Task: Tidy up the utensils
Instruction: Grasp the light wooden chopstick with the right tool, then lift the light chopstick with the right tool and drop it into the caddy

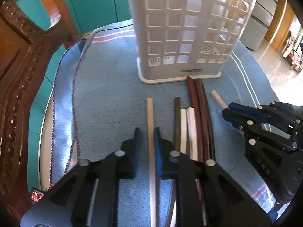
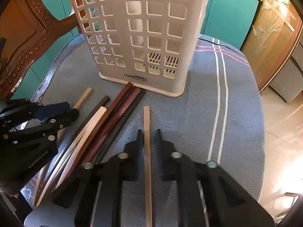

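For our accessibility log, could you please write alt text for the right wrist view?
The right gripper, jaws open, straddles a pale wooden chopstick lying on a blue woven cloth. A tall white plastic lattice basket stands ahead; mixed dark and white chopsticks lie left, beside the left gripper.

The white basket (image 1: pixel 181 37) runs out of the top edge in both views ahead of the fingers, so its rim and whatever it holds cannot be seen. The printed label (image 2: pixel 135 77) at its base is too blurred to read fully. In the left wrist view, the near ends of the pale stick (image 1: pixel 150 132) between the fingers (image 1: pixel 158 151) and of the bundled sticks (image 1: pixel 197 124) to their right pass under the gripper body. In the right wrist view, the pale stick (image 2: pixel 147 151) between the fingers (image 2: pixel 140 147) leaves the bottom edge. The counter (image 2: pixel 198 113) is cut off below.
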Motion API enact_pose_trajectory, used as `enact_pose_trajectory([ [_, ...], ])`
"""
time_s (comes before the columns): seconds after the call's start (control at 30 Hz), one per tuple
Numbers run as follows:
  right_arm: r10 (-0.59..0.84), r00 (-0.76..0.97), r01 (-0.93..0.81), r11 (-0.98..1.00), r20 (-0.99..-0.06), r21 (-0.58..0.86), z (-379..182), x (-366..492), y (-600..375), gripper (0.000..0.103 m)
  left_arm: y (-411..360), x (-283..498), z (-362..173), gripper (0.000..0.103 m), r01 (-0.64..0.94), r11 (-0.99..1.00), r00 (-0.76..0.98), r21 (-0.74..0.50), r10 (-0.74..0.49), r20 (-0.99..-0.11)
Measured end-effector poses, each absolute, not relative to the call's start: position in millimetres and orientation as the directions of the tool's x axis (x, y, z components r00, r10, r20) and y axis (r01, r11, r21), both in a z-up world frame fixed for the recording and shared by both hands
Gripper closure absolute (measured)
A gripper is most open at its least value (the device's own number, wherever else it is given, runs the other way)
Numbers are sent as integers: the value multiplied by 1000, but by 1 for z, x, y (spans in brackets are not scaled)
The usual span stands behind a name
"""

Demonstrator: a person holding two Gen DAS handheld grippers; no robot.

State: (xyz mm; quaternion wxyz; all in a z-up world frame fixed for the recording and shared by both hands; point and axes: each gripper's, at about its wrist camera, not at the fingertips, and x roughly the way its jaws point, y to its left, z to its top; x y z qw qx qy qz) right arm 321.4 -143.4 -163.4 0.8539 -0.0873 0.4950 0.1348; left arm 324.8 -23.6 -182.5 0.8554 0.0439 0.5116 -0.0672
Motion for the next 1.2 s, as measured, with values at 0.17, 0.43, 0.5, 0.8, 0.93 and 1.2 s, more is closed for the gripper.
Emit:
enact_pose_trajectory([
  [0.17, 86, 478, -312, 947, -874, -78, -163, 315, -133, 96, -28, 325, -182, 95, 160, 987, 462, 10, -67, -884],
  [0.43, 66, 421, -295, 953, -905, -68, -161, 330, -124, 93, -30, 325, -181, 88, 180, 983, 449, 31, -54, -892],
  [0.5, 68, 412, -293, 954, -909, -61, -160, 336, -121, 93, -29, 328, -180, 75, 168, 985, 449, 45, -35, -893],
  [0.8, 40, 398, -304, 948, -917, -91, -160, 347, -110, 93, -28, 331, -177, 81, 192, 981, 427, -15, -98, -899],
  [0.93, 70, 407, -288, 956, -911, -55, -160, 343, -108, 96, -36, 331, -176, 96, 211, 975, 416, -70, -154, -896],
  [1.2, 195, 518, -265, 962, -833, 60, -120, 311, -133, 96, -38, 302, -124, 96, 282, 946, 526, -163, -294, -798],
])
